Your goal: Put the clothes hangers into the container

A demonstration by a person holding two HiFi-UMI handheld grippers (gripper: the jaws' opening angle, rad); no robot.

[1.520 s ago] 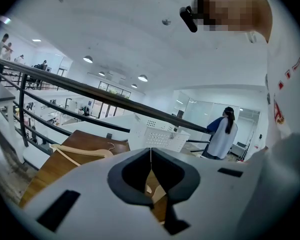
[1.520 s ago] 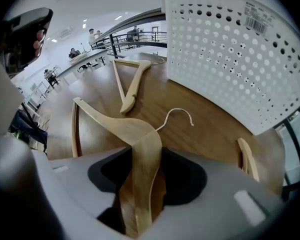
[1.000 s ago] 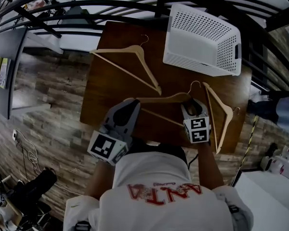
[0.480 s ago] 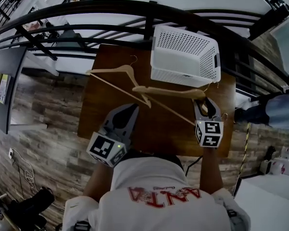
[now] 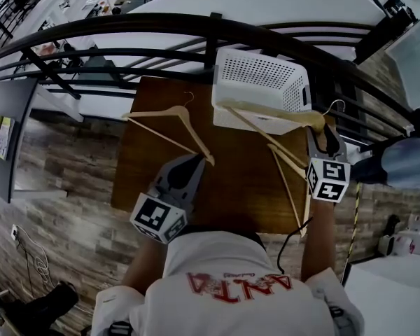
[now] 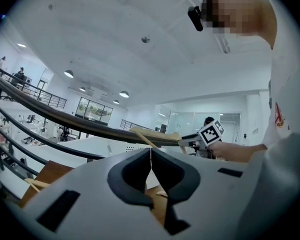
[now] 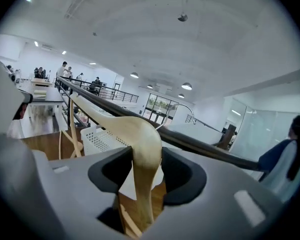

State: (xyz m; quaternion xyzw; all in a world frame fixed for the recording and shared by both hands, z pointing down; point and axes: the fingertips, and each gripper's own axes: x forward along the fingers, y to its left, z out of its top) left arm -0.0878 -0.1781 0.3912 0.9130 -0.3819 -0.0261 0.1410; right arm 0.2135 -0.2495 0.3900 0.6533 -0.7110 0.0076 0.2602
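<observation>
- Right gripper [image 5: 323, 137] sits at the right edge of the head view, its jaws closed on the neck of a wooden hanger [image 5: 269, 110], just under the metal hook [image 5: 334, 106].
- In the right gripper view the right gripper's two dark pads press on either side of the pale wood of that hanger [image 7: 140, 139]. Its hook [image 7: 176, 111] curves up behind it.
- One arm of the held hanger runs left from the grip, across the near side of the white perforated basket [image 5: 262, 82] in the upper middle of the head view.
- The basket stands at the far right corner of the brown table [image 5: 238, 187], against the dark railing [image 5: 161, 30].
- It also shows left of centre in the right gripper view [image 7: 102, 139], below the hanger's arm.
- Left gripper [image 5: 196, 161] is at lower centre-left of the head view with its marker cube towards the person's white shirt [image 5: 224, 278].
- In the left gripper view its jaws [image 6: 151, 156] are pressed together with only a thin seam between them, and nothing is held.
- A second hanger [image 5: 171, 114] lies flat on the left part of the table, with its hook towards the railing. One end of it appears just beside the left gripper's tip in the picture.
- A third hanger [image 5: 287, 159] lies at the table's right side, below the held one. The two overlap in the picture, so I cannot tell whether they touch.
</observation>
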